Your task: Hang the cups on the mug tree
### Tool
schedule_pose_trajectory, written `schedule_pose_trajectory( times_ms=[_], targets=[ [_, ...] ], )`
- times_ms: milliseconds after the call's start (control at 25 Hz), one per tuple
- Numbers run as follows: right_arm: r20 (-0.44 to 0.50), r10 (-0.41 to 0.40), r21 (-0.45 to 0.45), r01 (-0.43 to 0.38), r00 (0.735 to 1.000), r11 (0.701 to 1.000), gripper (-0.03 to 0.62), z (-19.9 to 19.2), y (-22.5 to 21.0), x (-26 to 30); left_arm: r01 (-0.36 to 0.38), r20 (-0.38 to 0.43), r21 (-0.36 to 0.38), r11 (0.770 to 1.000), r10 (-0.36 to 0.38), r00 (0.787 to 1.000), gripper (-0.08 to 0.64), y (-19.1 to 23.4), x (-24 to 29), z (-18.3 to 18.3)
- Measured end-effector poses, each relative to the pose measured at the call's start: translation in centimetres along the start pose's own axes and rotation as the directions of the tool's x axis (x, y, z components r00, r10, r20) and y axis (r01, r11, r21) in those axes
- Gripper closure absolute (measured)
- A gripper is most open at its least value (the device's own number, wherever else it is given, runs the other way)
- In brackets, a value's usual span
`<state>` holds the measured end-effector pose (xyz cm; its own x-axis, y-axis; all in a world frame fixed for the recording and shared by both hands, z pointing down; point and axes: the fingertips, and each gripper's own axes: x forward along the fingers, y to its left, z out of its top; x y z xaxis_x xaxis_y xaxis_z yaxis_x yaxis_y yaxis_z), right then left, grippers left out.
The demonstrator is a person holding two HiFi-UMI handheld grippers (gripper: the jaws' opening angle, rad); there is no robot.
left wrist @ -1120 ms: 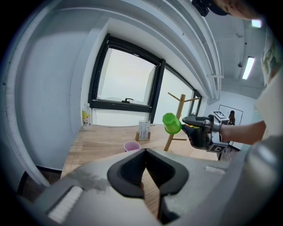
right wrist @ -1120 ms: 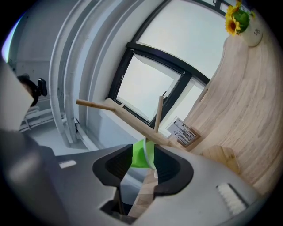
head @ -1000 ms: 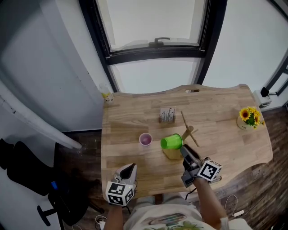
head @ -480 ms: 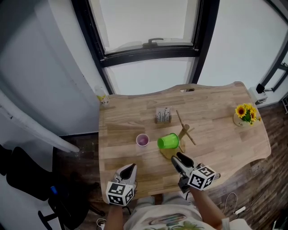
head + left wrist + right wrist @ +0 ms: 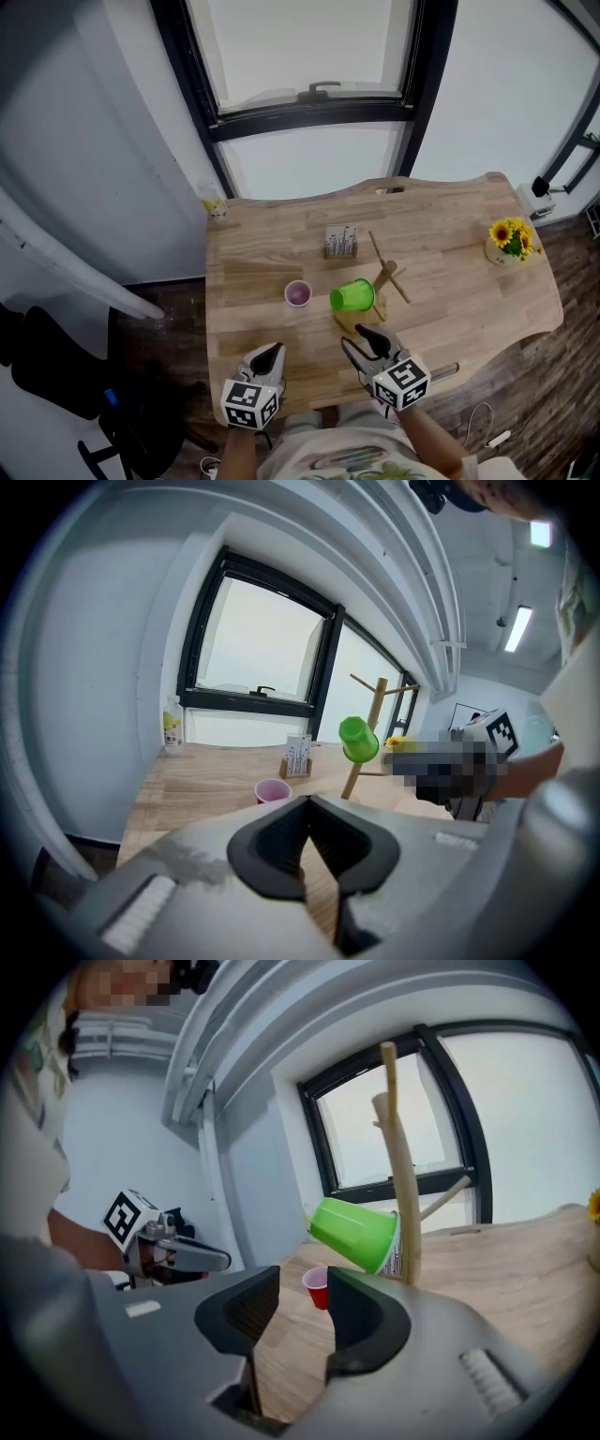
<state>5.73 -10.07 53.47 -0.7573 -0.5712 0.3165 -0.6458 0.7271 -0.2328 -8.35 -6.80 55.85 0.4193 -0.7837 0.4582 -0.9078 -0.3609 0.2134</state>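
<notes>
Two cups are recorded: green cup (image 5: 353, 296) hung on mug tree (image 5: 386, 272), pink cup (image 5: 298, 293) stood on table (image 5: 469, 281) nearby; left gripper (image 5: 269, 351) jaws pressed together, empty; right gripper (image 5: 362, 337) jaws, just opened wider, held apart on nothing.

Green cup (image 5: 353, 296) bright, plain. Pink cup (image 5: 298, 293). Mug tree (image 5: 386, 275) pale wood. Table (image 5: 450, 244) light wood grain. My left gripper (image 5: 267, 352), right gripper (image 5: 362, 339): grey, black-white marker cubes. Sunflowers (image 5: 511, 239) yellow. Window frame (image 5: 309, 111) black.

Nothing actually readable here, tbh. Card stand (image 5: 343, 241) mid-frame on the desk (image 5: 469, 272): some print, way too tiny. Bottle (image 5: 215, 205) at the desk's upper-left corner: yellow label, just blur. Marker cubes (image 5: 249, 403) on left gripper (image 5: 270, 353) and right gripper (image 5: 364, 337): black-and-white squares, no letters or digits.
</notes>
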Motion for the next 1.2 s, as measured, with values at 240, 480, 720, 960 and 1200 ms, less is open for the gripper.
schedule_pose_trajectory(
  times_ms=[240, 480, 720, 960, 1200],
  targets=[
    [-0.060, 0.007, -0.174, -0.017, 0.998, 0.985, 0.439, 0.0, 1.9, 1.8, -0.019, 0.002, -0.012, 1.000, 0.019, 1.000, 0.555, 1.0, -0.6, -0.2],
    [-0.099, 0.021, -0.281, -0.048, 0.995, 0.959, 0.439, 0.1, 4.0, 4.2, -0.044, 0.010, -0.019, 0.999, 0.044, 0.999, 0.555, 2.5, -1.4, 0.1],
    [-0.149, 0.019, -0.303, -0.064, 0.989, 0.951, 0.439, -0.2, 4.9, 7.1, -0.060, -0.002, -0.014, 0.998, 0.060, 0.998, 0.555, 4.1, -1.9, 0.0],
    [-0.200, -0.012, -0.352, -0.061, 0.980, 0.934, 0.439, -1.3, 4.9, 10.1, -0.056, -0.018, -0.015, 0.998, 0.056, 0.998, 0.555, 5.9, -1.7, -0.3],
    [-0.273, -0.045, -0.360, -0.059, 0.961, 0.931, 0.439, -2.8, 4.0, 13.6, -0.044, -0.035, -0.023, 0.999, 0.043, 0.998, 0.555, 7.8, -0.7, -0.5]
  ],
)
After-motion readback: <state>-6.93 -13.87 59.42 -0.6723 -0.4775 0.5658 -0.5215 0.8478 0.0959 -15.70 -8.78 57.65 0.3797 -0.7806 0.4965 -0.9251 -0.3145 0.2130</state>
